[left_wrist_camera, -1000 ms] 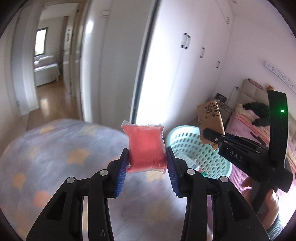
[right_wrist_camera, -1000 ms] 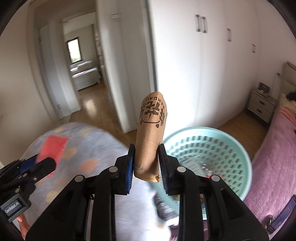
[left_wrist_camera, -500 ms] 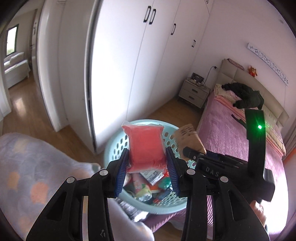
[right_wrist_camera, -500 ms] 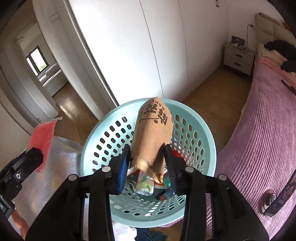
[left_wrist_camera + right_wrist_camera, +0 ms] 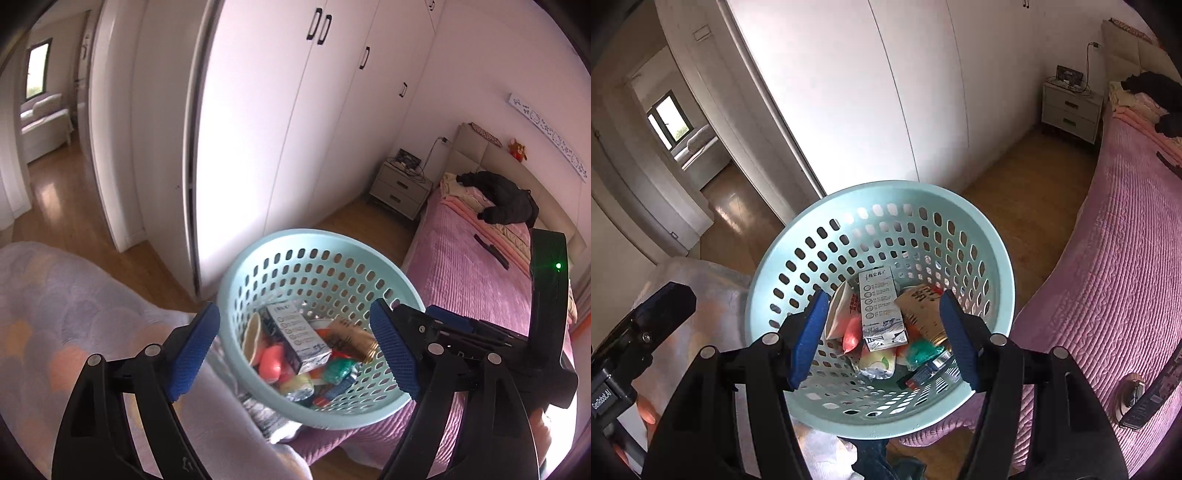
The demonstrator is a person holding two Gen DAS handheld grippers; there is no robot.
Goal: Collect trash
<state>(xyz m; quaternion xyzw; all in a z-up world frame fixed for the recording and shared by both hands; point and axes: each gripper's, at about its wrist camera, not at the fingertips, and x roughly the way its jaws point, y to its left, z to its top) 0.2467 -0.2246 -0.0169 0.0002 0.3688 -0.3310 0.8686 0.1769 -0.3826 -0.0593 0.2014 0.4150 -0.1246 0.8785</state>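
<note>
A pale turquoise perforated basket (image 5: 258,254) (image 5: 820,214) holds several pieces of trash. Inside lie a red packet (image 5: 271,363) (image 5: 851,330), a brown paper tube with black print (image 5: 351,334) (image 5: 919,310), and a white carton (image 5: 297,334) (image 5: 881,310). My left gripper (image 5: 295,350) is open and empty just above the basket. My right gripper (image 5: 882,343) is open and empty over the basket too. The right gripper's body also shows in the left wrist view (image 5: 480,339).
The basket rests on the corner of a bed with a pink cover (image 5: 465,258) (image 5: 1108,258). A pale patterned blanket (image 5: 66,314) lies at the left. White wardrobe doors (image 5: 277,110) stand behind. A nightstand (image 5: 400,184) is at the far wall.
Both grippers opened over the basket. The red packet left the left gripper and the brown tube left the right one; both now lie in the basket.
</note>
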